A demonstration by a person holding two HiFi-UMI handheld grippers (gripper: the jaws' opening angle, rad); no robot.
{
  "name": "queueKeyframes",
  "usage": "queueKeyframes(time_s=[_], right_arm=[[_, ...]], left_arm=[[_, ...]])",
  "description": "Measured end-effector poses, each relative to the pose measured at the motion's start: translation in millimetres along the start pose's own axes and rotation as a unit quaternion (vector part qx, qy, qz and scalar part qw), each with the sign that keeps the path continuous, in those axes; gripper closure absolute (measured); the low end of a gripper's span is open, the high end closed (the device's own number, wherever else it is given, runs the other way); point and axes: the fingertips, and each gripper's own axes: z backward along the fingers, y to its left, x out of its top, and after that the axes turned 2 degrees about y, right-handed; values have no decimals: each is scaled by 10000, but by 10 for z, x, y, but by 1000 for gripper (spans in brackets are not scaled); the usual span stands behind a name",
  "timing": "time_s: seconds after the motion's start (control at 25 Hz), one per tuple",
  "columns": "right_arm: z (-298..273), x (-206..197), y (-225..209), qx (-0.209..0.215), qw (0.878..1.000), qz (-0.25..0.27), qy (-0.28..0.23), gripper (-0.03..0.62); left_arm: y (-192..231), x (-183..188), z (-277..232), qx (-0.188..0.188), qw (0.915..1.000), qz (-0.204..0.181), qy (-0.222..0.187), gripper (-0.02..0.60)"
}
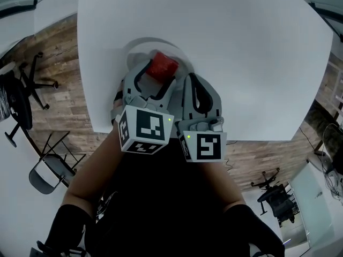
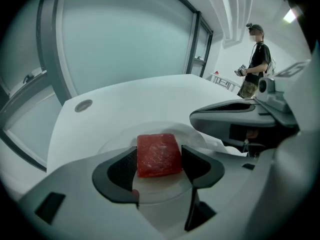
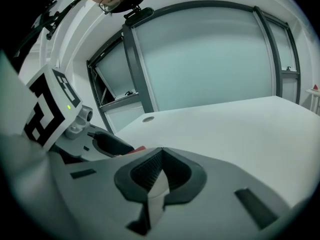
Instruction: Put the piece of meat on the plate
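Left gripper view: the piece of meat [image 2: 158, 154], a red square-cut block, sits between my left gripper's [image 2: 159, 162] two dark pads. Each pad lies against one side of it, so this tool is clamped on the meat. The meat is over the plate [image 2: 121, 134], a pale round one, toward its near side. I cannot tell whether the underside touches the plate or hangs just above it.

Head view: same reading. The meat [image 1: 162, 66] shows red at the tip of the left gripper [image 1: 156, 77], inside the plate's rim [image 1: 140, 43]. The plate lies near my edge of the white table [image 1: 241, 47].

Right gripper view: my right gripper [image 3: 159, 171] has its ribbed pads pressed together, closed on itself. It rides just beside the left gripper [image 3: 105, 144], on its right, and a sliver of the meat [image 3: 137, 148] shows red past that tool's jaw.

Head view again: the right gripper [image 1: 195, 87] sits low over the table's near edge, beside the plate. Both marker cubes [image 1: 143, 128] face up at me.

Surroundings: a round grommet [image 2: 83, 104] is set in the tabletop, well apart from the plate. A person [image 2: 256, 59] stands beyond the far end of the table. Wood floor [image 1: 53, 52] and office chairs [image 1: 24, 92] lie to my left.
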Motion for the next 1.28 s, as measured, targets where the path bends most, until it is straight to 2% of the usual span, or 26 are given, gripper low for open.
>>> queueKeyframes(time_s=[0.36,0.68,0.72,0.76,0.88,1.0,1.16,1.28], right_arm=[[192,142,-2,-196,9996,74,-207,589],[581,450,118,-318,9974,275,-589,589],[618,508,153,-307,9969,315,-654,589],[640,579,184,-288,9961,375,-748,590],[725,832,294,-211,9918,629,-1096,589],[904,1053,465,-139,9874,822,-1342,589],[1095,1289,666,6,9828,907,-1608,591],[1187,1413,825,89,9792,1009,-1756,591]], left_arm=[[-6,49,61,-4,9996,-242,-129,301],[-132,378,663,124,9938,-250,-1072,302],[-125,415,746,176,9922,-212,-1213,324],[-103,467,818,253,9898,-187,-1387,375],[-39,619,1024,474,9802,-110,-1922,443],[-5,694,1325,761,9683,-15,-2381,568],[-42,842,1727,768,9525,90,-2944,577],[-35,957,2067,708,9348,214,-3475,578]])
